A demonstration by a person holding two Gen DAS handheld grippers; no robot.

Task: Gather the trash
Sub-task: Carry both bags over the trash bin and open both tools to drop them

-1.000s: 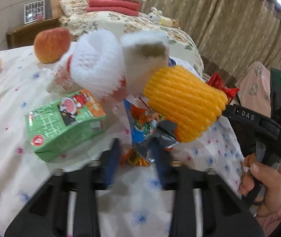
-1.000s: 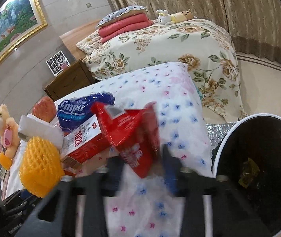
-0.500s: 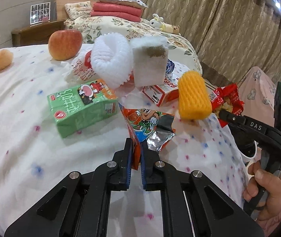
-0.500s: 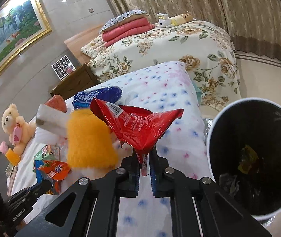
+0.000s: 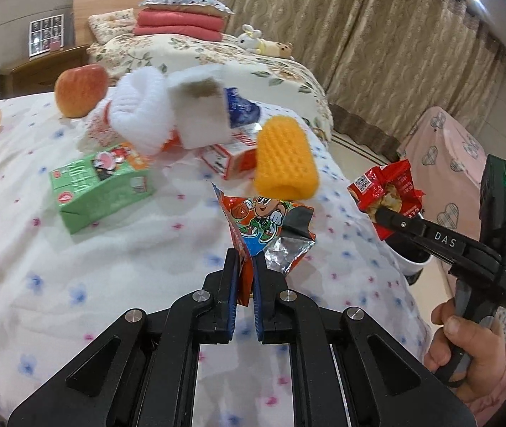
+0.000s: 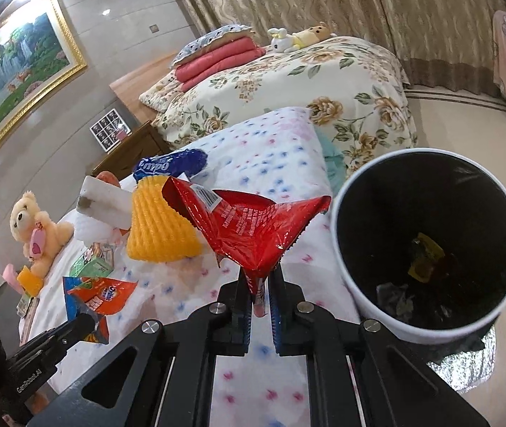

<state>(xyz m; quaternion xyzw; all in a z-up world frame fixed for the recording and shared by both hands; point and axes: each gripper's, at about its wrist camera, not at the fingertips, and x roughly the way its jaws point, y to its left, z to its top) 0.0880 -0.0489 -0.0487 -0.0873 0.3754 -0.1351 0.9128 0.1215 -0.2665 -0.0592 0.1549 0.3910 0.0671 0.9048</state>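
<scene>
1. Left gripper (image 5: 245,267): I have it angled downward over the bed (image 5: 74,267), jaws clenched on the lower edge of an orange cartoon snack wrapper (image 5: 263,227). The wrapper stands up from the jaws, clear of the sheet, with its silver lining showing.
2. Right gripper (image 6: 260,286): also angled down, jaws clamped on the point of a red snack packet (image 6: 253,227), which fans open above them. It sits just beside the rim of the white trash bin (image 6: 359,295), not over the opening.
3. Right hand (image 5: 466,348): wrapped around the black handle at the lower right of the left wrist view, thumb forward.
4. Left wrist view only: a green drink carton (image 5: 99,185), an apple (image 5: 80,89), a white foam fruit net (image 5: 139,121) and a yellow foam fruit net (image 5: 285,158), all lying on the bed. The bin is mostly hidden behind the right gripper here.
5. Right wrist view only: the bin's dark interior with a yellow scrap (image 6: 425,258) and crumpled clear waste at the bottom; a teddy bear (image 6: 35,227) at the bed's far side; a framed landscape painting (image 6: 14,71) on the wall.
</scene>
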